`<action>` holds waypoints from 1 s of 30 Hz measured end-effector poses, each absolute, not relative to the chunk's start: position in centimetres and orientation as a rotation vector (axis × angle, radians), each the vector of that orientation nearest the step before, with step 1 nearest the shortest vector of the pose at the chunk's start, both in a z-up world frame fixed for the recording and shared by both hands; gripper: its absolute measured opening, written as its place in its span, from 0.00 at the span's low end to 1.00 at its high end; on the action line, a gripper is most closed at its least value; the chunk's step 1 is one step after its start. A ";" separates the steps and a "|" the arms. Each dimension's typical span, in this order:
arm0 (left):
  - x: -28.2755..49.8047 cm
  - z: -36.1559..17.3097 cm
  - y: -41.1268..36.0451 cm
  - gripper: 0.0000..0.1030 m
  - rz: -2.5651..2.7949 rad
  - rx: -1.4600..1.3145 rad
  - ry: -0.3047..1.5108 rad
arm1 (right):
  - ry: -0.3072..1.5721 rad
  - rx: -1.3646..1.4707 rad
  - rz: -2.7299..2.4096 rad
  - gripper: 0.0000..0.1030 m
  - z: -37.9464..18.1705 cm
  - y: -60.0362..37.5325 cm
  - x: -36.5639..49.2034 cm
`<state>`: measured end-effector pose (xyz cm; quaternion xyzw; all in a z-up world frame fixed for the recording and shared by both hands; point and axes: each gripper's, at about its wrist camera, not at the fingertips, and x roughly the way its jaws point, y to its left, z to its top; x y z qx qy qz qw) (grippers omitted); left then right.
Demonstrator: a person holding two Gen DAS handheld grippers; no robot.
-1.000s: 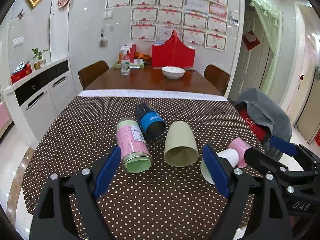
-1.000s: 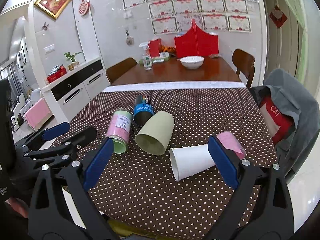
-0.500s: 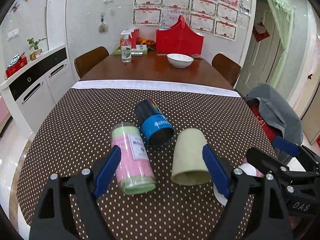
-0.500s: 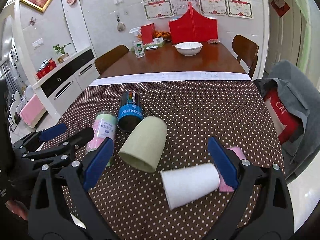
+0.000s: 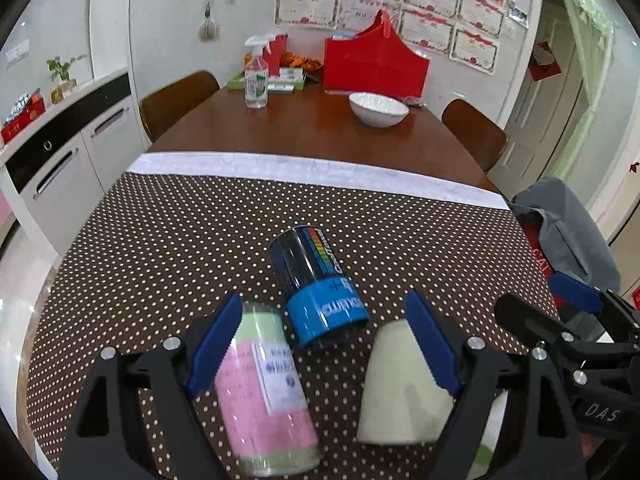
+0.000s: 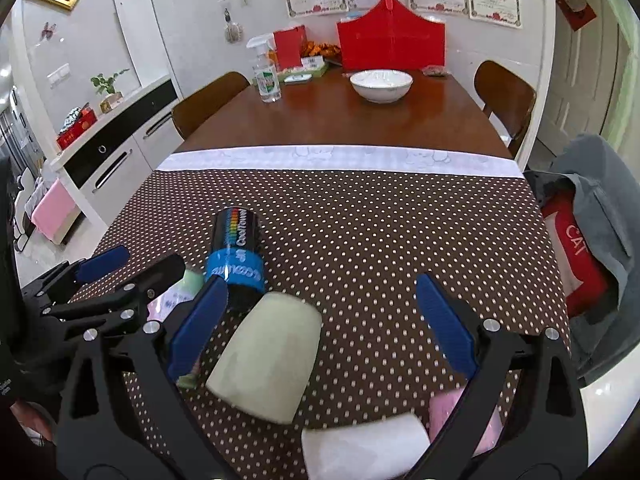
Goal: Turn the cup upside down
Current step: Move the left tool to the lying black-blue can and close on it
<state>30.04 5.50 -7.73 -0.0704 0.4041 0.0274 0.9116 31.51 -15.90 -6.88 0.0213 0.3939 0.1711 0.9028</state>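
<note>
Five cups are lying on their sides on the brown polka-dot tablecloth (image 5: 168, 240), none upright. The pale green cup (image 5: 400, 396) is lying near the front edge with its long axis running front to back, base pointing toward the far wall and rim toward the cameras. The black-and-blue cup (image 5: 320, 292) is lying just behind it, blue rim band facing forward and angled slightly right; the pink-and-green cup (image 5: 264, 392) is lying to its left, roughly parallel. The left gripper (image 5: 324, 348) is hanging with blue pads spread wide, the pink-and-green cup under its left finger and the pale green cup under its right; it is gripping nothing. The right gripper (image 6: 320, 324) is likewise gaping wide and empty above the pale green cup (image 6: 268, 360). Only the right wrist view is showing the white paper cup (image 6: 364, 448) and the pink cup (image 6: 448, 408) behind it at the bottom edge. A white bowl (image 5: 378, 109) and spray bottle (image 5: 256, 76) are standing on the far wooden table.
</note>
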 end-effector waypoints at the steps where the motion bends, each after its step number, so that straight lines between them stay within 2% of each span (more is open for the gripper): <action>1: 30.7 -8.0 5.7 0.80 0.051 -0.161 0.845 | 0.827 0.045 0.356 0.90 -7.0 -15.8 32.3; 15: 37.6 -11.9 8.6 0.80 0.044 -0.271 0.988 | 0.961 -0.017 0.376 0.90 -9.6 -13.6 40.1; 20: 40.3 -14.4 9.4 0.80 0.031 -0.332 1.112 | 0.995 -0.036 0.374 0.90 -10.8 -12.9 41.4; 30: 42.2 -18.2 9.9 0.80 0.040 -0.432 1.234 | 1.083 -0.052 0.376 0.90 -14.2 -12.5 42.9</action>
